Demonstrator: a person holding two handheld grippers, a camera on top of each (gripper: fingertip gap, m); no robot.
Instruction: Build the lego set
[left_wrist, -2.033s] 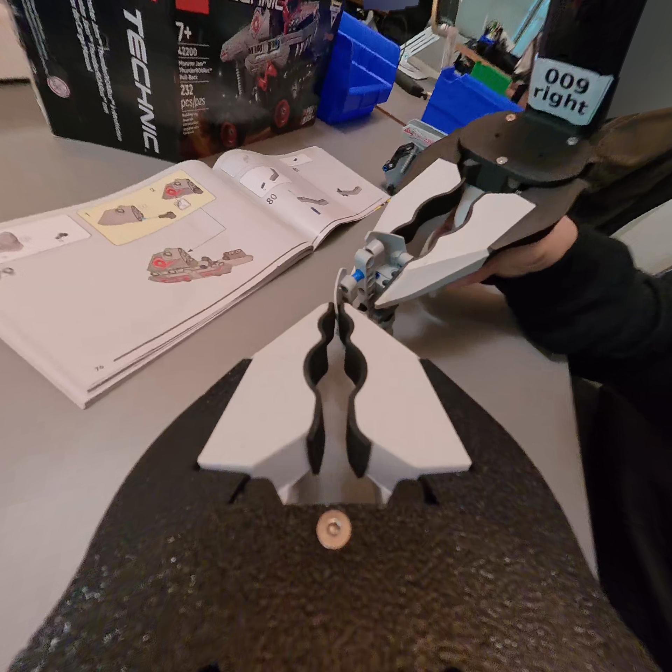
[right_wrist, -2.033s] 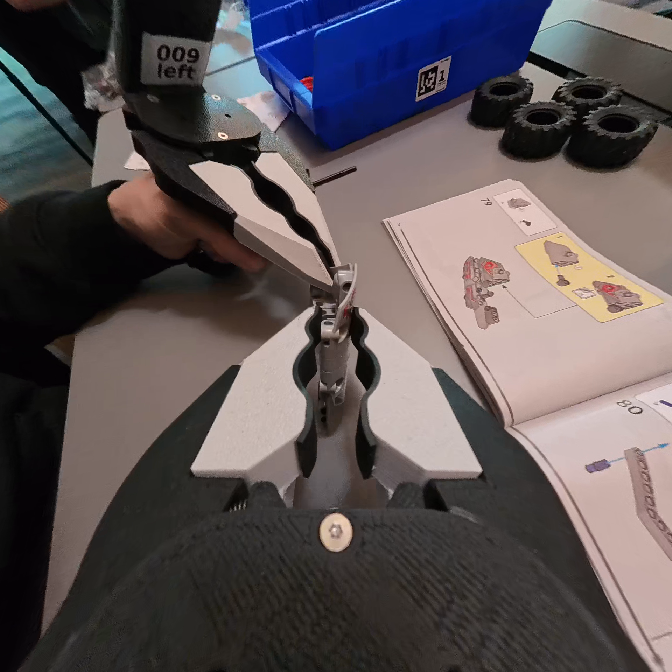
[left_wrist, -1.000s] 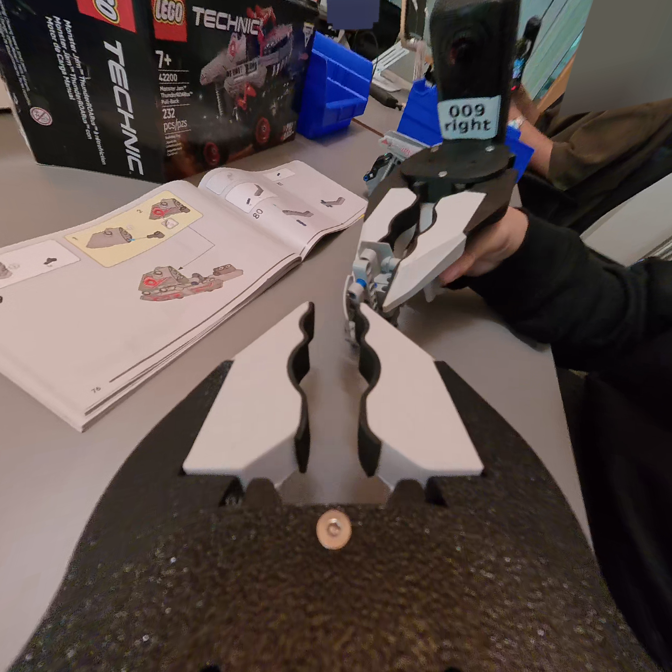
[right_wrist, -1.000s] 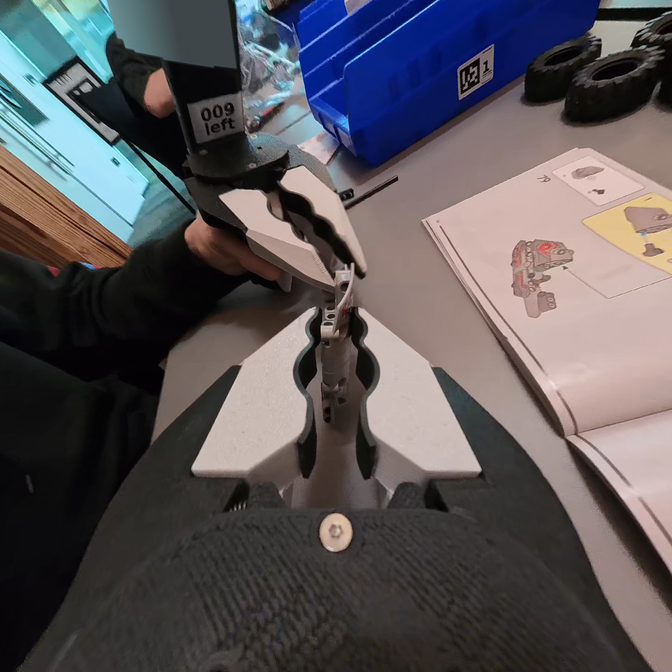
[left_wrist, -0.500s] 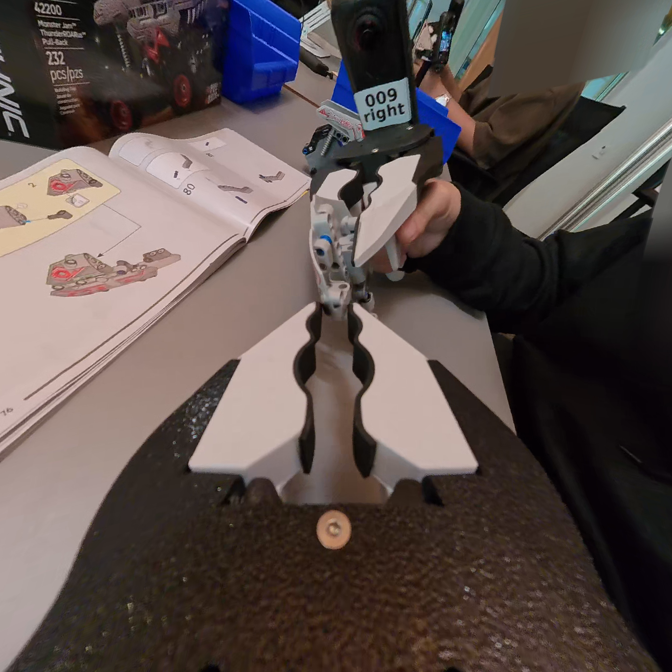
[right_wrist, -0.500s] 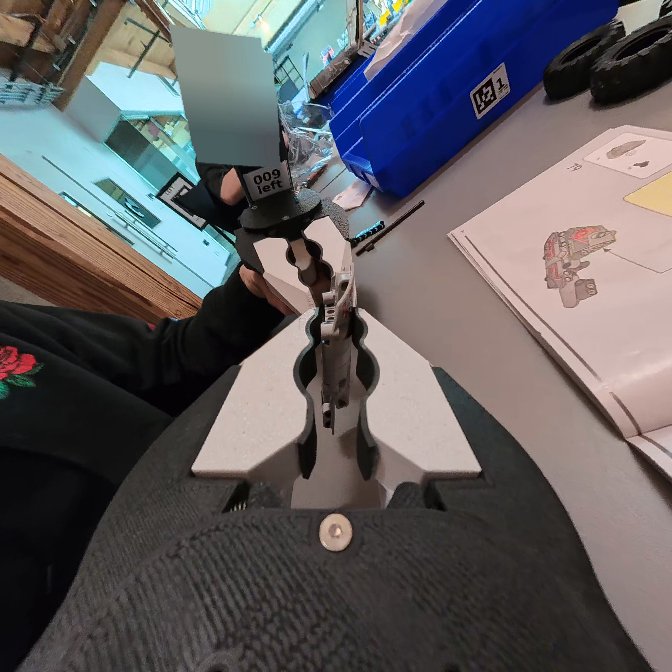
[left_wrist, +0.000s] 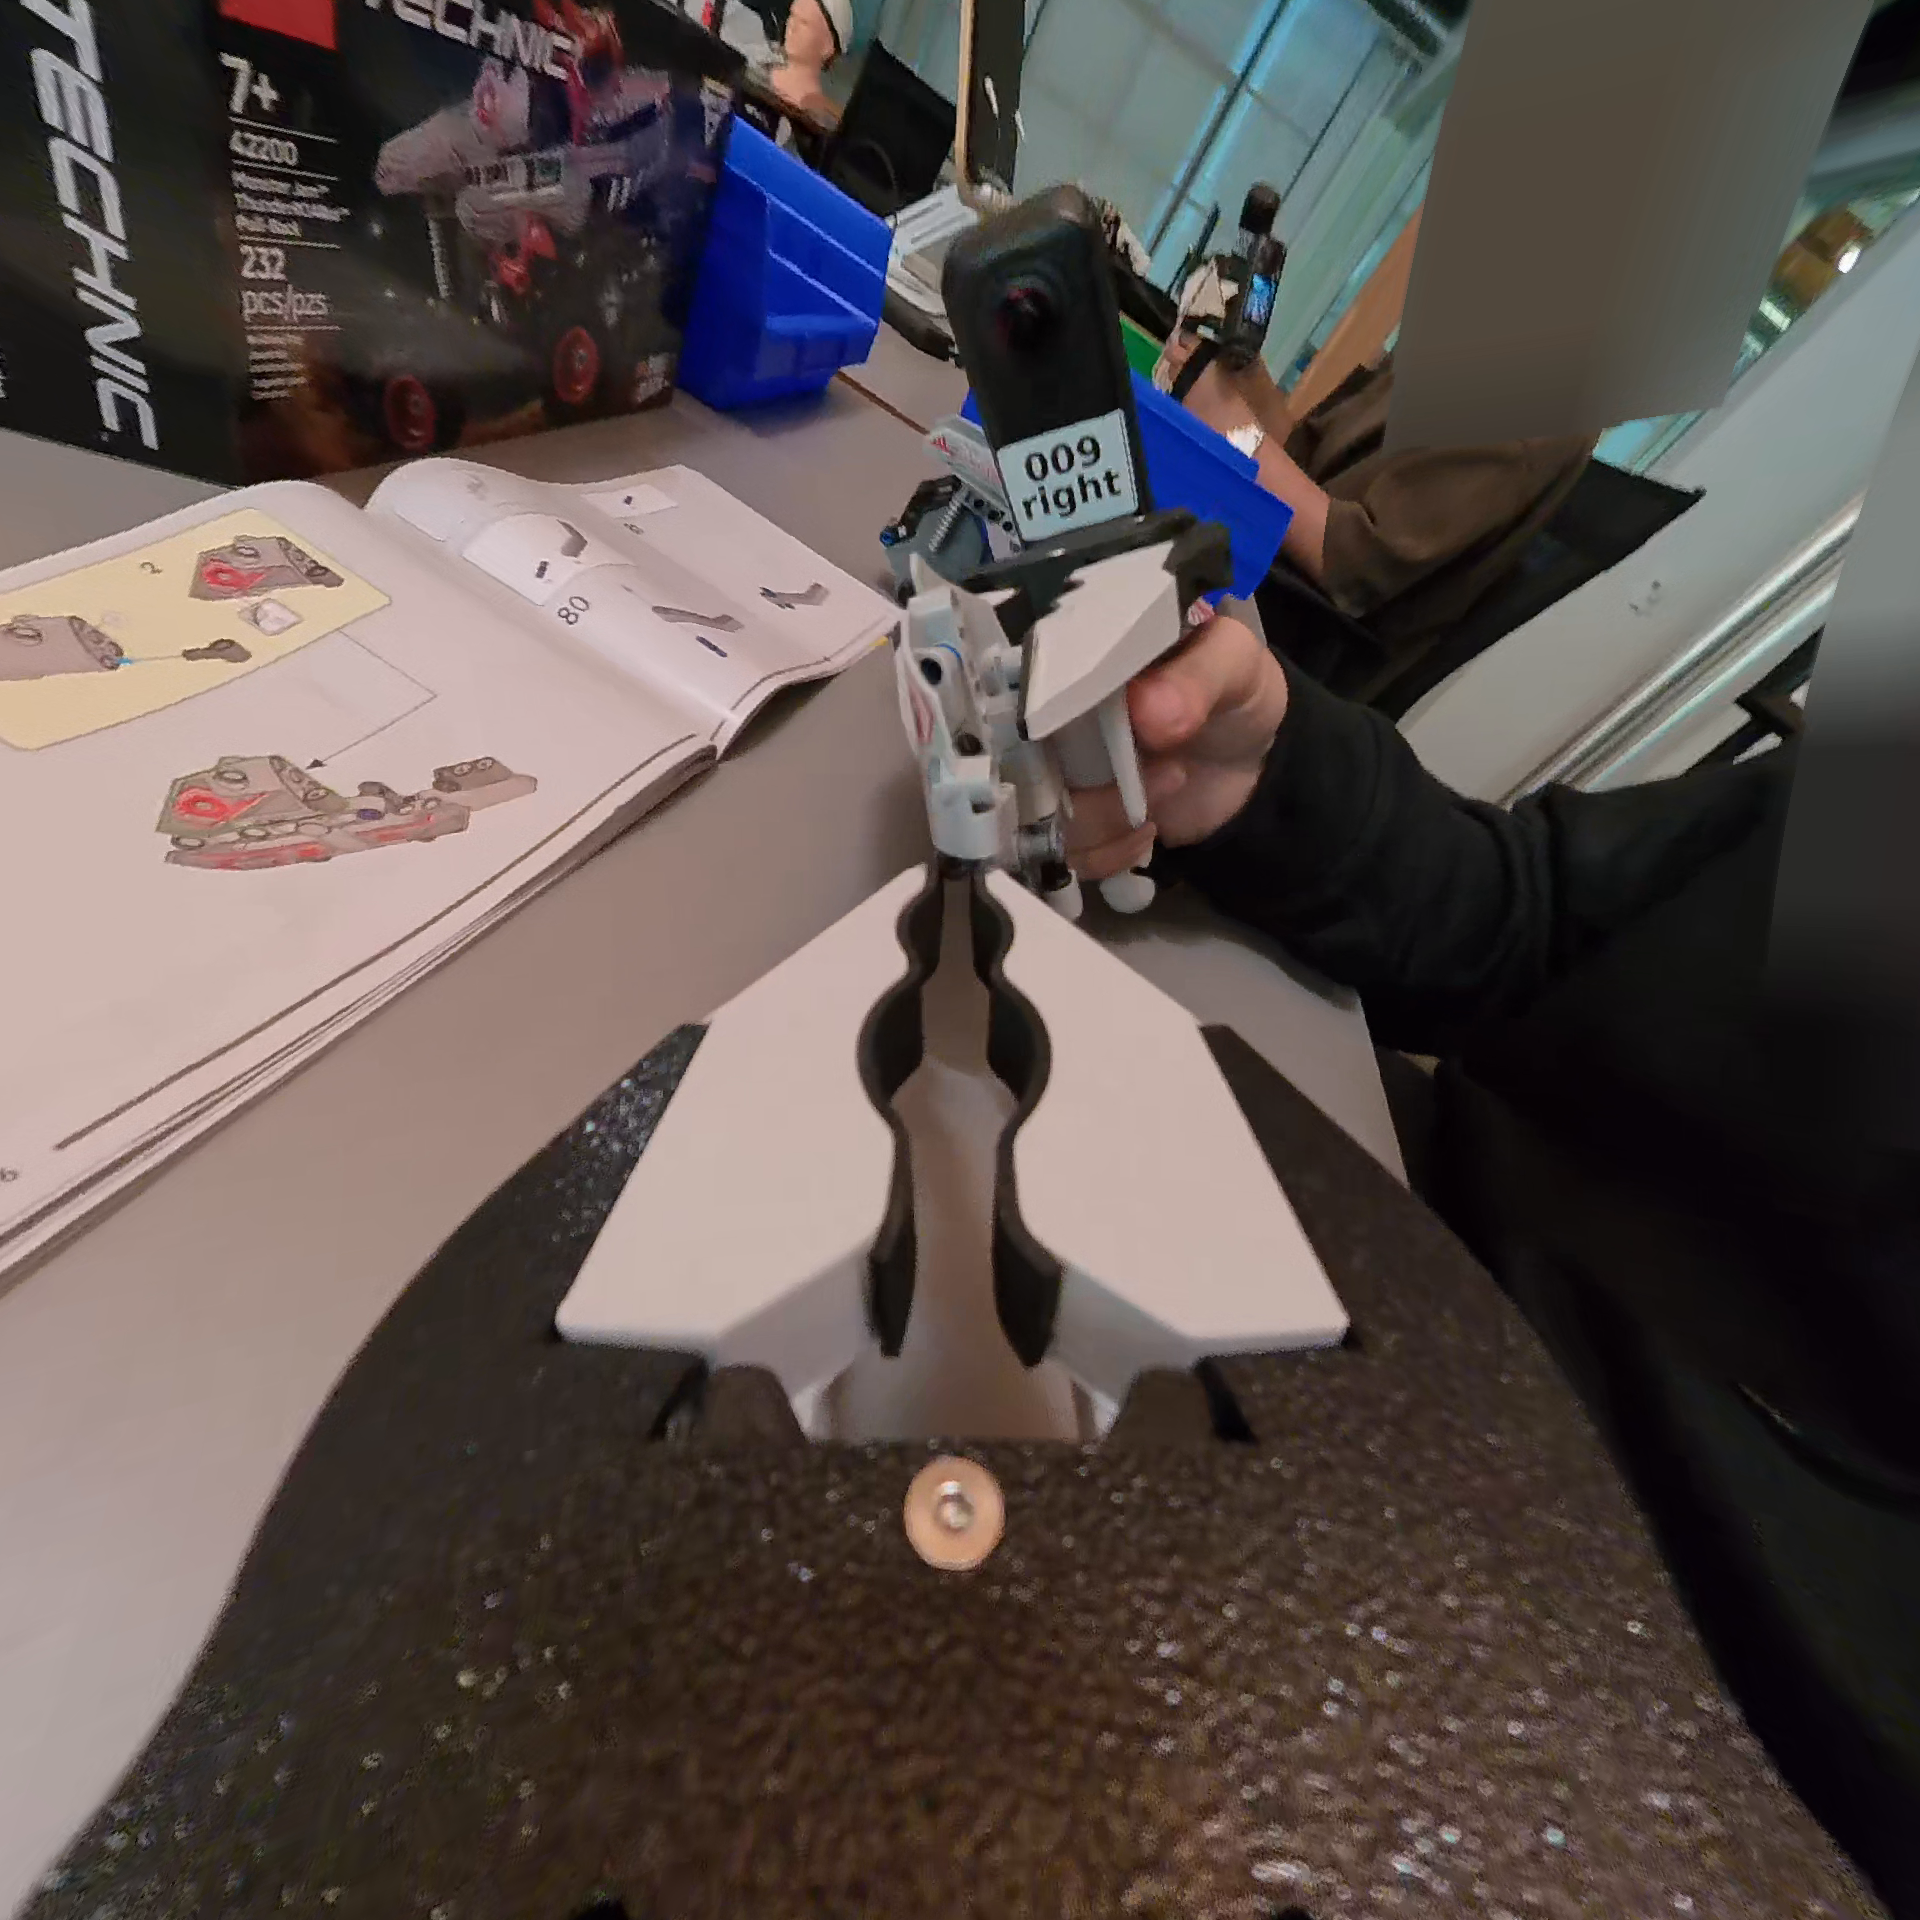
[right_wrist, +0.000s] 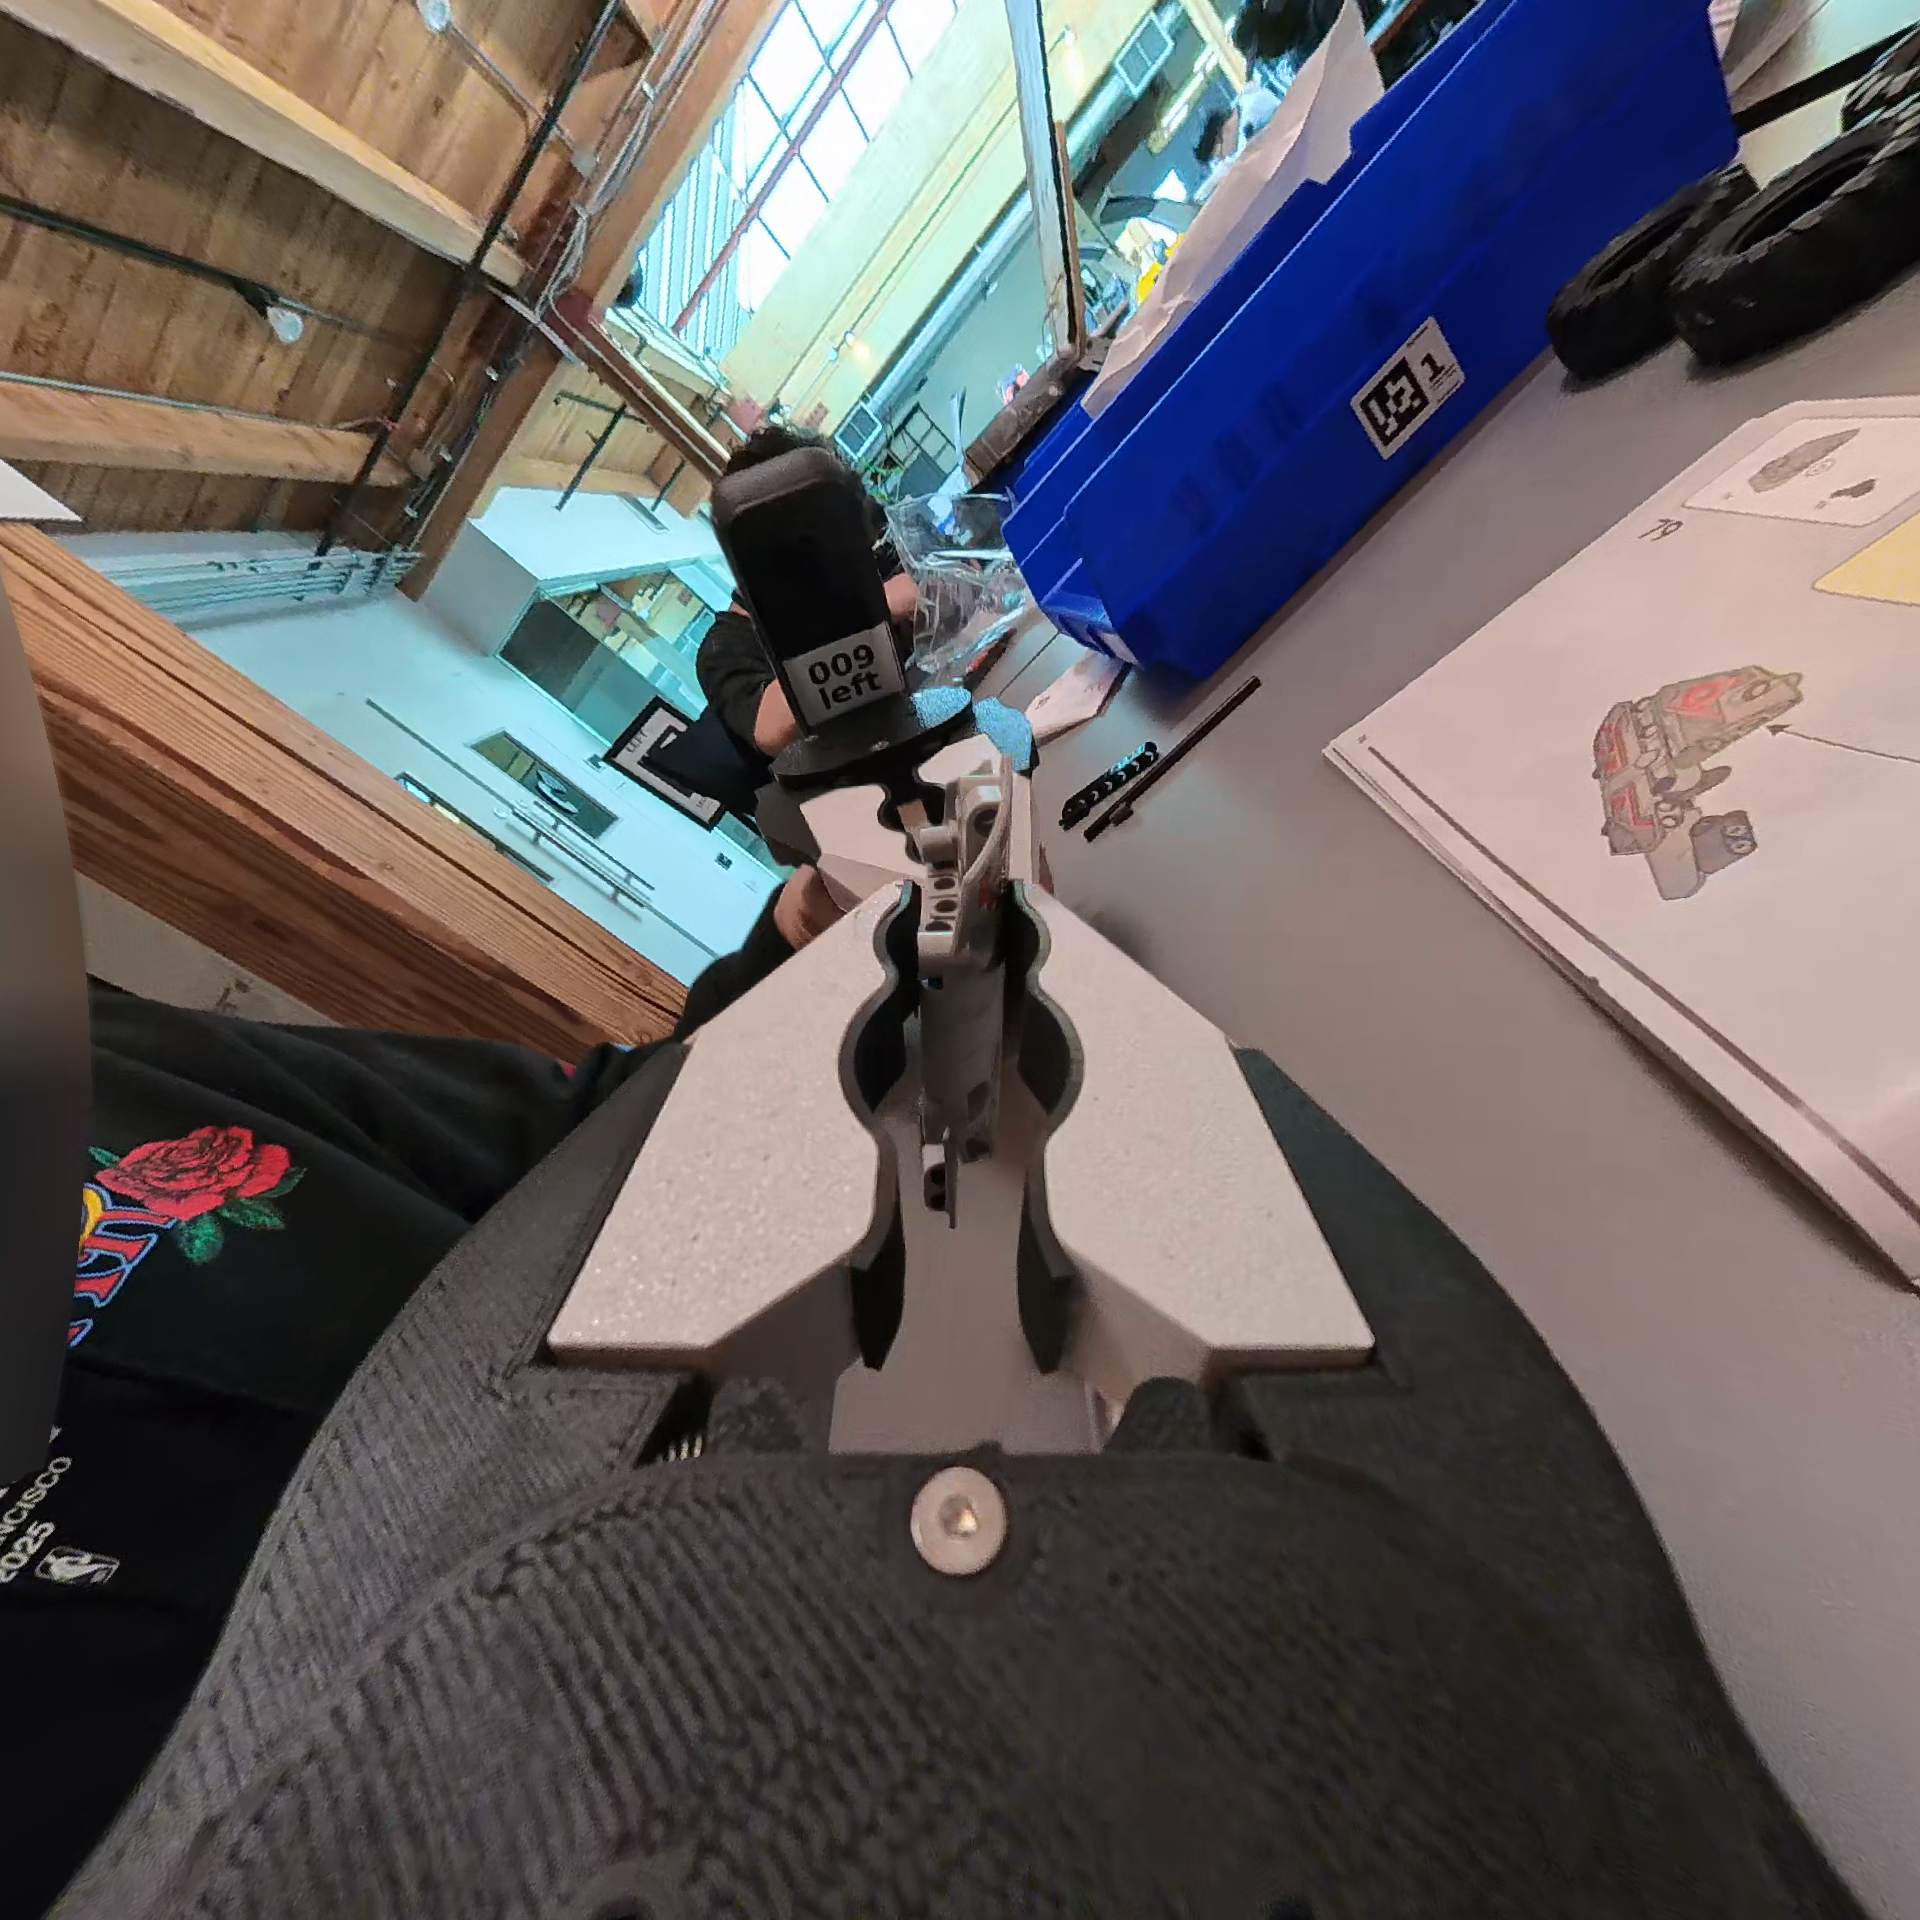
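My right gripper (right_wrist: 958, 891) is shut on a slim grey lego assembly (right_wrist: 961, 997) that runs along its jaws and sticks out past the tips. In the left wrist view the right gripper (left_wrist: 1013, 717) points down and holds the assembly (left_wrist: 961, 727) upright above the table. My left gripper (left_wrist: 961, 878) sits right under it, its tips closed on the assembly's lower end. In the right wrist view the left gripper (right_wrist: 914, 862) faces me just behind the assembly, with its fingertips hidden.
An open instruction booklet (left_wrist: 364, 727) lies on the grey table (left_wrist: 208, 1351), with the black set box (left_wrist: 364, 208) and blue bins (left_wrist: 779, 281) behind. In the right wrist view there are black tyres (right_wrist: 1766, 249), a black axle (right_wrist: 1164, 748), a blue bin (right_wrist: 1299, 436) and the booklet (right_wrist: 1662, 831). Less than 4 cm separates the two grippers' tips.
The right gripper has tipped up so the assembly hangs upright. The left gripper opened, moved under it and closed its tips on the lower end. Both are raised off the table.
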